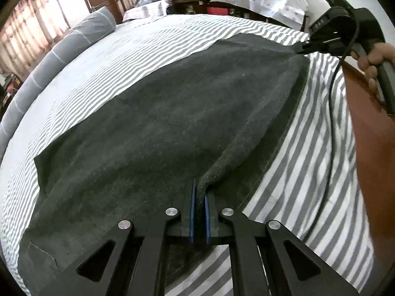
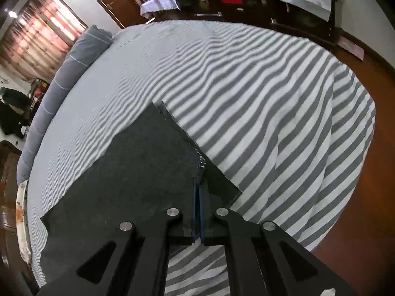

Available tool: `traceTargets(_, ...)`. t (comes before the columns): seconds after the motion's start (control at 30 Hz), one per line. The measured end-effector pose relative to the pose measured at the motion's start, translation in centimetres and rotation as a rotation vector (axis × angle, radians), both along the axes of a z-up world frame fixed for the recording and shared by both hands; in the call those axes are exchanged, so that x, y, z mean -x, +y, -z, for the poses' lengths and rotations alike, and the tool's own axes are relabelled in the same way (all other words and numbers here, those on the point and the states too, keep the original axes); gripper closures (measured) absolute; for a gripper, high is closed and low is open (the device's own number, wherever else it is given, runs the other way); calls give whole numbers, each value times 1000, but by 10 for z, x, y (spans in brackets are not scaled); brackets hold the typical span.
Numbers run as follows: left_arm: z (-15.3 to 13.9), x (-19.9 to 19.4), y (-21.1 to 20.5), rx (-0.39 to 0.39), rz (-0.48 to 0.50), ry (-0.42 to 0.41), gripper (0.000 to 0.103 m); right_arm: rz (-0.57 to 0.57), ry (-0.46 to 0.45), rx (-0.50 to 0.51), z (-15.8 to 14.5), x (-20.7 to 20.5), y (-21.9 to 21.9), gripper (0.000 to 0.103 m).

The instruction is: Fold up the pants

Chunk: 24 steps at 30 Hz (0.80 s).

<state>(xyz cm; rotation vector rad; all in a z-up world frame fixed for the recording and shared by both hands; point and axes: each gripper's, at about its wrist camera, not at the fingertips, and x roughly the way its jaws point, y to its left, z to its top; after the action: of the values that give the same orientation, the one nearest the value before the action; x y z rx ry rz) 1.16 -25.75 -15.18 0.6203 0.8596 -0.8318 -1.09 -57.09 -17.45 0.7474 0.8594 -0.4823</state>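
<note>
L hand-held gripper [image 1: 199, 192] pinching pants [image 1: 153, 128] | R hand-held gripper [image 2: 198, 185] pinching hem

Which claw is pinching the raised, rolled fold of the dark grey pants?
The left claw: a thick rolled ridge of dark grey pants rises from it. The right claw grips flat cloth.

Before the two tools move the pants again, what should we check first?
1. Left tool pinching the pants: ok, a fold of cloth sits between its pads.
2. Right tool pinching the pants' edge: ok, shut on the cloth.
3. Pants smooth between the tools: ok, one ridge near the left tool.
4. Striped sheet free ahead for folding: ok.
5. Sheet caught in either grip: cannot tell.
</note>
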Motion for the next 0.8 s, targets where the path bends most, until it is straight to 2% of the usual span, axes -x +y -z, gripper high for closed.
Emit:
traceTargets(0.1,-12,6,4,30,16,8,97,-17,-11,43,-10,2,-1,101)
traceTargets(0.2,-17,13,5,42,42,12,97,-8,-5,50,-9,5,-4,101)
traceTargets(0.33,-3,21,4,12,65,15,97,-1,54,42,14,8,-4,101)
traceTargets(0.47,12,11,3,18,28,72,94,-4,97,40,26,1,-4,99)
traceTargets(0.53,9,8,5,34,23,100,92,-12,125,34,23,-3,-5,94)
traceTargets(0.57,7,7,6,37,19,110,85,-20,137,31,20,-4,-5,93)
traceTargets(0.6,3,6,9,42,9,121,81,-22,132,24,16,-3,-5,86)
traceTargets(0.63,-2,5,14,57,0,133,77,-15,126,21,11,-2,-6,75)
traceTargets(0.67,-6,4,21,71,-3,141,76,-2,123,22,6,1,-5,70)
traceTargets(0.8,-31,-4,67,179,-61,200,71,-15,83,80,-24,9,10,69)
